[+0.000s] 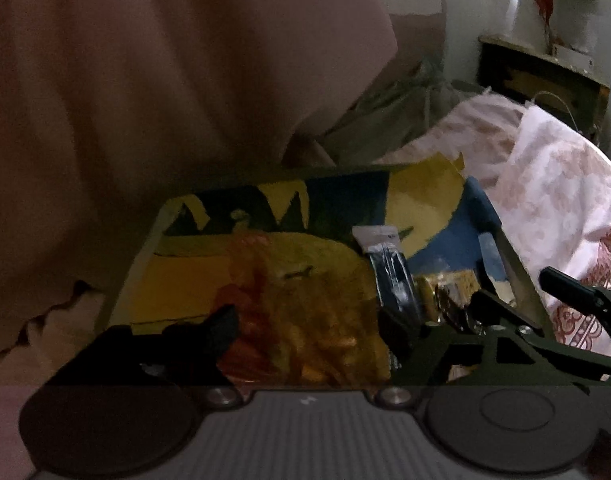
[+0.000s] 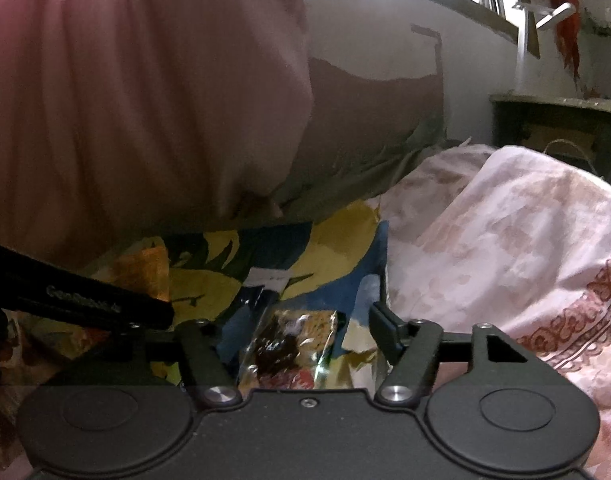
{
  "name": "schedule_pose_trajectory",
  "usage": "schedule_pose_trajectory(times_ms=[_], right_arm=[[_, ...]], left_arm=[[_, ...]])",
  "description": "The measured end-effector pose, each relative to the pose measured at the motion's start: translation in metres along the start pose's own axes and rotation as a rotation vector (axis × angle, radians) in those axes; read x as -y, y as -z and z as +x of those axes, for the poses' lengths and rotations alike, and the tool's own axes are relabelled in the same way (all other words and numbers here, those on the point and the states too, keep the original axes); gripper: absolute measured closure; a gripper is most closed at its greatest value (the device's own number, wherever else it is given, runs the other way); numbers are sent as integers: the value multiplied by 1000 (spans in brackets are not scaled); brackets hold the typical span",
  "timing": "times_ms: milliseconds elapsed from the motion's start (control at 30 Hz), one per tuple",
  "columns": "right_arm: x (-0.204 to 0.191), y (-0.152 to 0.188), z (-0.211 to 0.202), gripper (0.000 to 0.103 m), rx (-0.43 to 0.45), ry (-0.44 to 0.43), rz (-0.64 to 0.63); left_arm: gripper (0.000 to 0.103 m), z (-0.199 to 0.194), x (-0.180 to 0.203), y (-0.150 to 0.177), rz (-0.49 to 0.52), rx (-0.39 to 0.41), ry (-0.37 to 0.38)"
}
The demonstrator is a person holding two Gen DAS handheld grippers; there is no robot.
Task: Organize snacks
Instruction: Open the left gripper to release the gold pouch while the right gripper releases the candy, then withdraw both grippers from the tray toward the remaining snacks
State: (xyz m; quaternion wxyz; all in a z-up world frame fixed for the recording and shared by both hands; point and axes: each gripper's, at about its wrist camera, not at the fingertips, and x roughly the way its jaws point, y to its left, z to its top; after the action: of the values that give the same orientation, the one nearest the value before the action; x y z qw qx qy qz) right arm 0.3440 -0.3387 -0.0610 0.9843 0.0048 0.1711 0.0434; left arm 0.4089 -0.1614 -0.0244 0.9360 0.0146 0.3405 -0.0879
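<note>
A tray [image 1: 143, 252] with a yellow, blue and green leaf print lies on the bed. In the left wrist view my left gripper [image 1: 309, 332] stands open around an orange-yellow snack bag [image 1: 305, 312] lying in the tray. A dark blue packet [image 1: 393, 276] with a white top lies to its right, then a small yellow-brown packet [image 1: 445, 292]. In the right wrist view my right gripper [image 2: 281, 320] is open, its jaws either side of the yellow-brown packet [image 2: 293, 344]; the blue packet [image 2: 257, 292] lies just beyond. The right gripper also shows in the left view [image 1: 517, 320].
A pink-clad person [image 1: 165, 80] sits close behind the tray. A white and red patterned bedsheet [image 2: 505, 248] rises to the right. A dark shelf [image 1: 545, 80] stands against the far wall. The other gripper's arm [image 2: 77, 300] crosses at left.
</note>
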Motion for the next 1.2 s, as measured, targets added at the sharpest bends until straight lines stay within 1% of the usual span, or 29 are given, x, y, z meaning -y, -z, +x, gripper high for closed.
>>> schedule_pose_trajectory(times_ms=[267, 367, 500, 800, 933, 1200], right_arm=[[-2, -18, -27, 14, 40, 26, -3], [-3, -26, -40, 7, 60, 33, -10], [-5, -35, -59, 1, 86, 39, -13], [-15, -55, -104, 1, 128, 38, -29], [-20, -60, -124, 1, 146, 46, -27], [-30, -65, -162, 1, 181, 38, -32]], left_arm=[[3, -35, -9, -4, -28, 60, -29], [1, -52, -13, -6, -44, 87, -36], [0, -76, -19, -7, -69, 127, -44], [0, -129, -29, -5, -97, 187, -78], [0, -151, -35, -1, -113, 188, -80], [0, -194, -46, 13, -116, 219, -108]])
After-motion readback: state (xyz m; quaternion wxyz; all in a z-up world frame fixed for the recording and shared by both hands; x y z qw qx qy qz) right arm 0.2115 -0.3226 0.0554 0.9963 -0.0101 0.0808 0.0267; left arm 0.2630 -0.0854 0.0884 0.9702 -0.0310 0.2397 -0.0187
